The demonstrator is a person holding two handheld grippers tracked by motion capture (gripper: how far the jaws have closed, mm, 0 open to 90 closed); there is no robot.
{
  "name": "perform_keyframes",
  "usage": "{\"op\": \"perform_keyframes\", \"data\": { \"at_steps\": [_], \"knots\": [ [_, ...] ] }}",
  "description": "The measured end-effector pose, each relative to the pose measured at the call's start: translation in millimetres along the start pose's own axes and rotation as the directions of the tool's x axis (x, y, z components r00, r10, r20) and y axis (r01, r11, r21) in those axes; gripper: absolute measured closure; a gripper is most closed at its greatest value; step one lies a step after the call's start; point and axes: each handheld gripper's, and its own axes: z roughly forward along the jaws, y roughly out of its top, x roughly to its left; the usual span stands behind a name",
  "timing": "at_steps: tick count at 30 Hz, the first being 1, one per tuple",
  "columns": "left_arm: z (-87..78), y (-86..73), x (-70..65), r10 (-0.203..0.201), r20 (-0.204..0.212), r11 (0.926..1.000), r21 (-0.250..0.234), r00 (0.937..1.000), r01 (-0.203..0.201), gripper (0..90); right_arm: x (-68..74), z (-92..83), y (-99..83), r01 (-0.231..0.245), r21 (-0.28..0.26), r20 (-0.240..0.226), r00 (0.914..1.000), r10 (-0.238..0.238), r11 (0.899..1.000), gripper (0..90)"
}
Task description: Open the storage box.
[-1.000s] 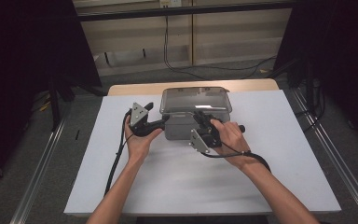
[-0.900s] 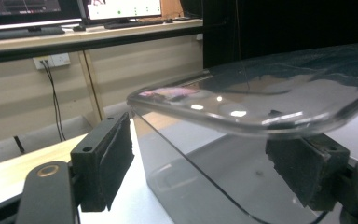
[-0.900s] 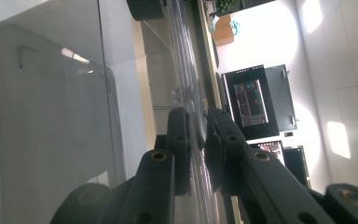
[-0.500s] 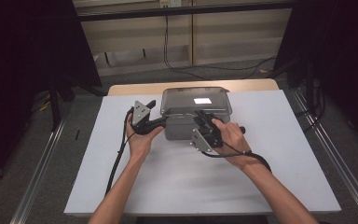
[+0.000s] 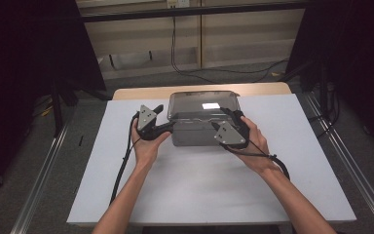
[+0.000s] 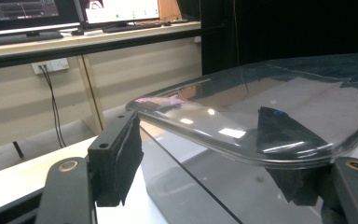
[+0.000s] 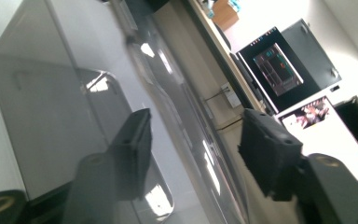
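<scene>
**At the bench's middle, two grippers flank a clear-lidded box**

Nearest me, the person's forearms reach in over the white bench [image 5: 190, 190]. Beyond them sits the grey box [image 5: 200, 130], its long axis running side to side, its clear lid [image 5: 202, 105] on top. The left hand-held gripper [image 5: 167, 127] meets the box's left end, jaws apart and straddling the lid's rim [image 6: 205, 140]. The right hand-held gripper [image 5: 233, 119] stands at the right end, jaws likewise apart about the lid edge [image 7: 177, 121]. Each hand looks equally close, so I'd guess a two-sided lift of the lid comes next.
</scene>
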Motion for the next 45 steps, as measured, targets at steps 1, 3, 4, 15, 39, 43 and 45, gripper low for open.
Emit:
{"op": "perform_keyframes", "data": {
  "at_steps": [1,3,4,15,39,43,45],
  "knots": [
    [0.1,0.0,0.0,-0.004,0.002,1.0000,0.000,1.0000,0.004,31.1,-2.2,-0.4,-3.2,-0.040,-0.001,-0.005,0.9992,0.040,0.999,38.3],
    [0.0,-0.1,0.0,-0.009,0.002,1.0000,0.004,1.0000,0.009,31.1,-4.7,-1.3,-8.1,-0.086,-0.005,-0.009,0.9963,0.086,0.996,35.1],
    [0.0,-0.2,0.0,-0.008,0.002,1.0000,0.003,1.0000,0.008,31.1,-6.3,-1.8,-10.8,-0.112,-0.005,-0.010,0.9937,0.112,0.994,34.4],
    [-0.2,0.6,0.0,0.007,-0.001,1.0000,0.003,1.0000,-0.007,31.7,-22.5,1.6,-36.4,-0.407,-0.014,-0.079,0.9111,0.405,0.913,25.3],
    [0.0,7.0,1.6,0.027,0.014,0.9996,-0.010,0.9996,-0.026,35.3,-42.4,15.8,-67.2,-0.536,-0.026,-0.074,0.8428,0.533,0.844,33.2],
    [0.3,7.4,2.0,0.024,0.024,0.9996,-0.015,0.9994,-0.024,35.7,-42.0,18.7,-71.5,-0.558,-0.019,-0.082,0.8279,0.555,0.830,33.7],
    [0.8,7.4,1.9,0.026,0.031,0.9995,-0.018,0.9992,-0.025,35.8,-42.4,19.8,-72.6,-0.558,-0.022,-0.081,0.8277,0.555,0.829,35.6]
  ]
}}
